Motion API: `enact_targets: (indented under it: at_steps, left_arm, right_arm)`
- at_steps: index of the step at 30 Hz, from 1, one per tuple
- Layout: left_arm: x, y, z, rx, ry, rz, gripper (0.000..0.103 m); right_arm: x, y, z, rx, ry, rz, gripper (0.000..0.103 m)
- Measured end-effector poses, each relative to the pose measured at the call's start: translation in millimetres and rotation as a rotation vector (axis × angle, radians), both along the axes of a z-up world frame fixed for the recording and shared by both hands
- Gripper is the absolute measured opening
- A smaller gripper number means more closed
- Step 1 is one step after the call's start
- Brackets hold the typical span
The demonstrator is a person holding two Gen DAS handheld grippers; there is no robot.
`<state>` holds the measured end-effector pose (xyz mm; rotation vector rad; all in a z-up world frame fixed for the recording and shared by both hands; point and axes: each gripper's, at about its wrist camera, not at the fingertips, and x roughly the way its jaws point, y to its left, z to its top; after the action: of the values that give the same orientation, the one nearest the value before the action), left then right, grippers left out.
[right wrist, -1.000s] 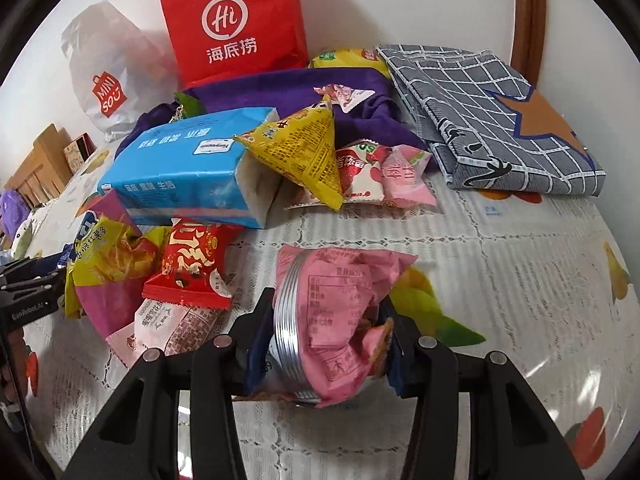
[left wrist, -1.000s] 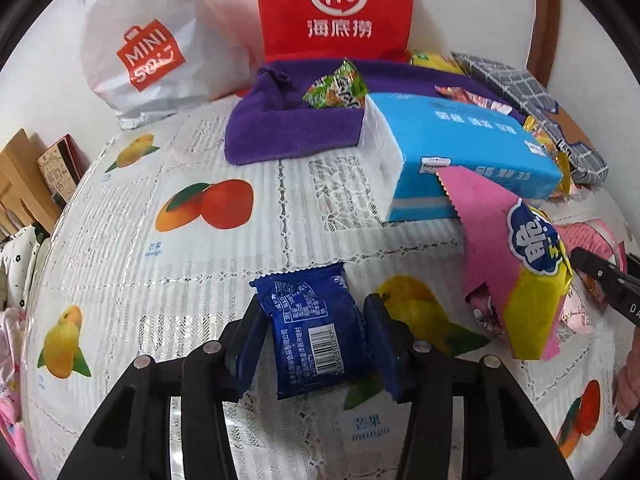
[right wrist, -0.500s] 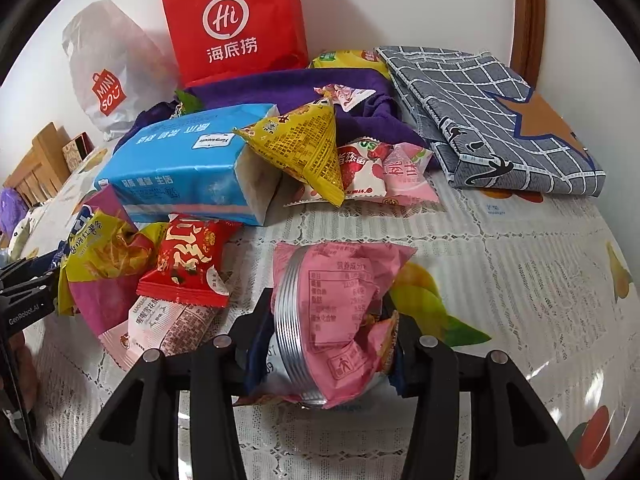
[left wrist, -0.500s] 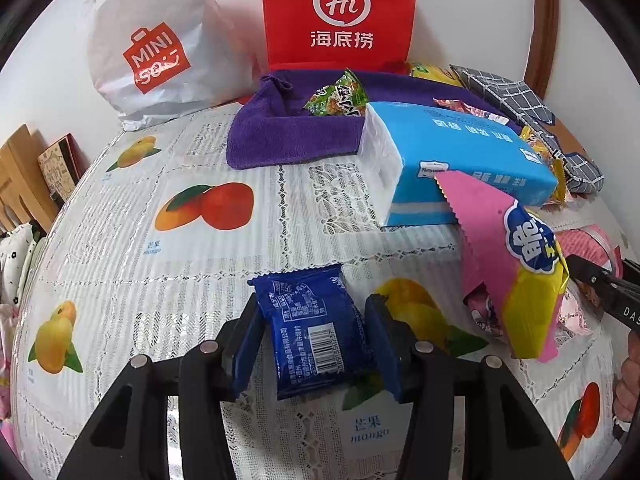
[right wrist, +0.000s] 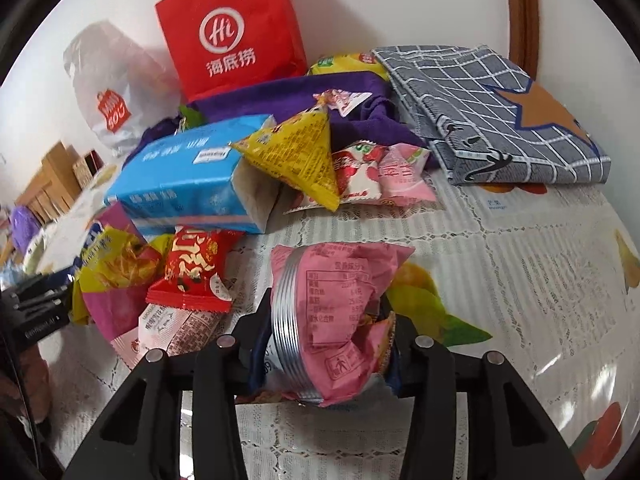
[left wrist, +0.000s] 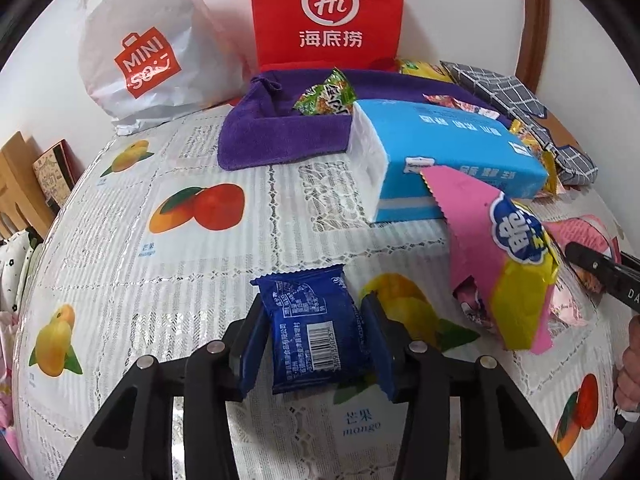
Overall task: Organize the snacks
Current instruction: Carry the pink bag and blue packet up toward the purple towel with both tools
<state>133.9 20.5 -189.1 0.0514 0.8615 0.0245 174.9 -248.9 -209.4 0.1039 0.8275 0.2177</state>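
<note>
Left gripper (left wrist: 316, 332): its jaws have just been closing and the blue pads now press both sides of the dark blue snack packet (left wrist: 314, 326), barcode side up.
Dark blue snack packet: clamped between the left fingers (left wrist: 252, 344), its crimped far edge sticking out past the fingertips over the fruit-print tablecloth (left wrist: 160, 264).
Right gripper (right wrist: 326, 344): its jaws have just been closing too; they are clamped on the pink snack bag (right wrist: 336, 312), which is crumpled and bulges up between the right fingers (right wrist: 260, 340).
Pink snack bag: held in the right jaws, nutrition label facing the camera, silver seam on its left side.
Left of the right fingers: a red snack pack (right wrist: 194, 272) lies on a pale pink packet (right wrist: 168, 328), beside a pink-and-yellow chip bag (right wrist: 116, 272).
Right of the left fingers: the same pink-and-yellow chip bag leans near the tissue pack.
Ahead of the fingers: a blue tissue pack (right wrist: 188, 172), with a yellow triangular packet (right wrist: 300, 156) propped on its end and red and pink candy packets (right wrist: 380, 176) just beside that.
Farther ahead: a purple towel (left wrist: 280, 128) bears a green snack packet (left wrist: 328, 96); a red paper bag (left wrist: 328, 12) stands at the wall, a white plastic bag (left wrist: 140, 52) to its left.
Far right: a folded grey checked cloth (right wrist: 500, 116).
</note>
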Motion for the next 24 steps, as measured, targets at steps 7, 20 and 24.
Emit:
enact_targets:
  at_steps: [7,20,24]
  left_arm:
    - [-11,4,24,-0.026,0.005,-0.034,0.044]
    - [-5,15,92,-0.048,-0.056,-0.137,0.044]
    - [3,18,105,-0.053,-0.049,-0.171,0.044]
  right_arm:
    - [-19,7,27,-0.022,-0.041,-0.023,0.044]
    - [-27,43,103,-0.027,-0.117,-0.064,0.044]
    - [-29,57,120,-0.038,-0.138,-0.08,0.044]
